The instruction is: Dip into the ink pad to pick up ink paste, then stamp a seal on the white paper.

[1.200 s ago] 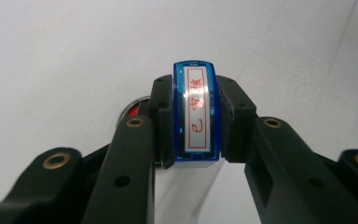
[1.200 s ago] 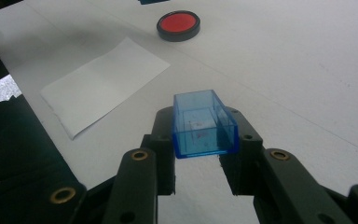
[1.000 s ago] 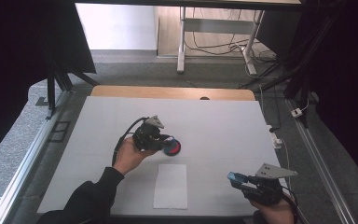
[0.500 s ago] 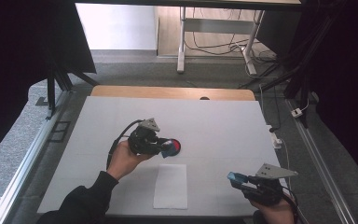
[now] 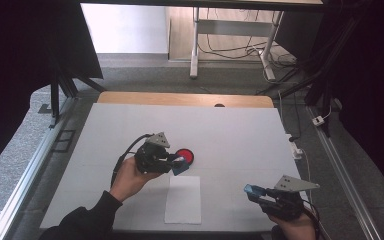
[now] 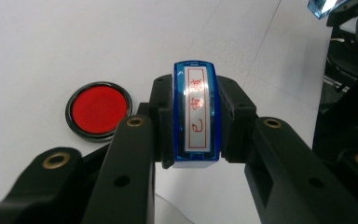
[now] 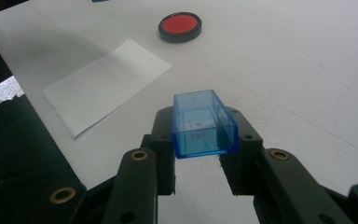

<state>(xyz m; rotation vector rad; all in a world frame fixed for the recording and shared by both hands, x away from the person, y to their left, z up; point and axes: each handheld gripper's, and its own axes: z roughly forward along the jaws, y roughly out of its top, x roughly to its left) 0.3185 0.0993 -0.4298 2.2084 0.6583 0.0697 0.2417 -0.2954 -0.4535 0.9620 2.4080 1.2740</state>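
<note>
My left gripper (image 5: 178,164) (image 6: 196,140) is shut on a blue stamp (image 5: 182,168) (image 6: 196,107), whose white face with red characters points away from the camera. The stamp hangs just beside and nearer than a round black ink pad (image 5: 185,156) (image 6: 99,110) with a red centre. A white paper sheet (image 5: 183,199) (image 7: 107,85) lies in front of them. Near the table's front right edge, my right gripper (image 5: 253,191) (image 7: 204,154) is shut on a clear blue stamp cap (image 5: 250,189) (image 7: 204,123), held above the table.
The white table top (image 5: 240,135) stretches wide behind the ink pad, with a wooden strip (image 5: 180,99) along its far edge. Metal rails run down both sides. A dark sleeve (image 7: 14,154) lies at the near left.
My left gripper has drawn the stamp back off the ink pad, slightly left and toward the near side. The right gripper has stayed put with the cap.
</note>
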